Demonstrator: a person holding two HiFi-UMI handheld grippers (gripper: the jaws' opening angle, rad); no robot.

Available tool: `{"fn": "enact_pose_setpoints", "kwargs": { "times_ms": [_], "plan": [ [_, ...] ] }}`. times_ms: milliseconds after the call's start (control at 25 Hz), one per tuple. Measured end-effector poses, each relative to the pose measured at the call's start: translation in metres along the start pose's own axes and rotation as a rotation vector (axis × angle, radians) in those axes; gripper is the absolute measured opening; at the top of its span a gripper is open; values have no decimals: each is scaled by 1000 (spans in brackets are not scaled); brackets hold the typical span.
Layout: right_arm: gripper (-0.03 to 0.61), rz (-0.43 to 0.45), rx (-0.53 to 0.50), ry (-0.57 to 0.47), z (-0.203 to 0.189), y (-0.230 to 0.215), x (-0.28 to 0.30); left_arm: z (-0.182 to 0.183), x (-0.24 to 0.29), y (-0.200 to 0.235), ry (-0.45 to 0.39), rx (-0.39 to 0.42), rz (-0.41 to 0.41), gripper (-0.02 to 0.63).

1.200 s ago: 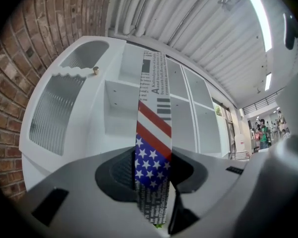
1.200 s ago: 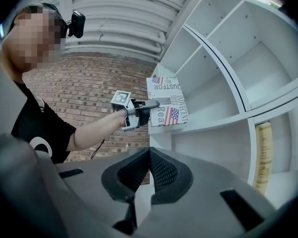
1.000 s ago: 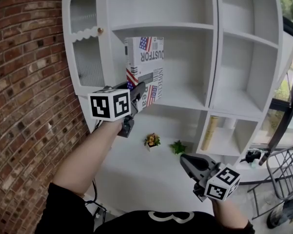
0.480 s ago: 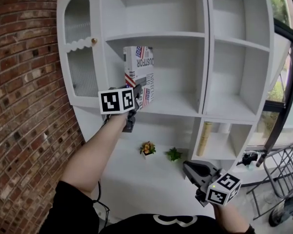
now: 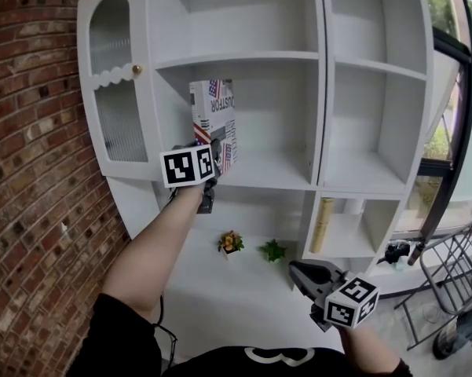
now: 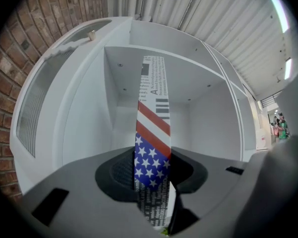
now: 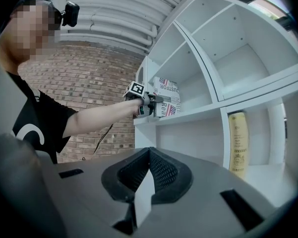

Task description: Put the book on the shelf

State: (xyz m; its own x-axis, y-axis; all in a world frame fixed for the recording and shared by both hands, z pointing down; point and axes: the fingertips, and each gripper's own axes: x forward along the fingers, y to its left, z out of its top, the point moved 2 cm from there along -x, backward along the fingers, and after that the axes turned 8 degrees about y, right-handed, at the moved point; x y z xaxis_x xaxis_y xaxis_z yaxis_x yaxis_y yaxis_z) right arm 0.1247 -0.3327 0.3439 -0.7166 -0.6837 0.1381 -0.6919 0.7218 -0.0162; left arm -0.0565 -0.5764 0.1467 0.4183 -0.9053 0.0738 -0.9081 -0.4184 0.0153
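Left gripper [image 5: 213,151] clamped on the lower spine edge of the flag-patterned book [image 5: 214,115], held upright within the middle compartment of the white shelf [image 5: 276,181]; right gripper [image 5: 301,271] low, well apart, jaws together with nothing between them

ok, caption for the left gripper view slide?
Left gripper, jaws clamped on an upright flag-patterned book, facing an open compartment of the white shelf.
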Motion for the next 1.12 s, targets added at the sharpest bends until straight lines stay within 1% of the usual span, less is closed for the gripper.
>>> {"fn": "enact_pose_setpoints", "kwargs": {
  "times_ms": [400,520,840,880,920,1000,1080,1120],
  "plan": [
    [11,6,40,15,-9,-10,12,-3,25,-5,-5,16,27,153],
    [11,6,41,16,-8,-11,13,-2,32,-4,-6,4,38,155],
    [11,-10,59,20,-10,-14,10,-1,39,-1,22,8,55,158],
    [11,-10,58,20,-9,-14,10,0,39,-1,22,12,54,169],
    [12,-9,57,20,-9,-12,9,1,38,-1,18,15,48,212],
    [11,-9,53,21,-8,-10,9,4,35,-2,5,18,32,335],
    [11,-7,51,21,-7,-7,9,5,29,-3,-4,19,11,374],
    [12,-6,51,20,-7,-5,8,5,25,-4,-6,21,-1,383]
  ]
}}
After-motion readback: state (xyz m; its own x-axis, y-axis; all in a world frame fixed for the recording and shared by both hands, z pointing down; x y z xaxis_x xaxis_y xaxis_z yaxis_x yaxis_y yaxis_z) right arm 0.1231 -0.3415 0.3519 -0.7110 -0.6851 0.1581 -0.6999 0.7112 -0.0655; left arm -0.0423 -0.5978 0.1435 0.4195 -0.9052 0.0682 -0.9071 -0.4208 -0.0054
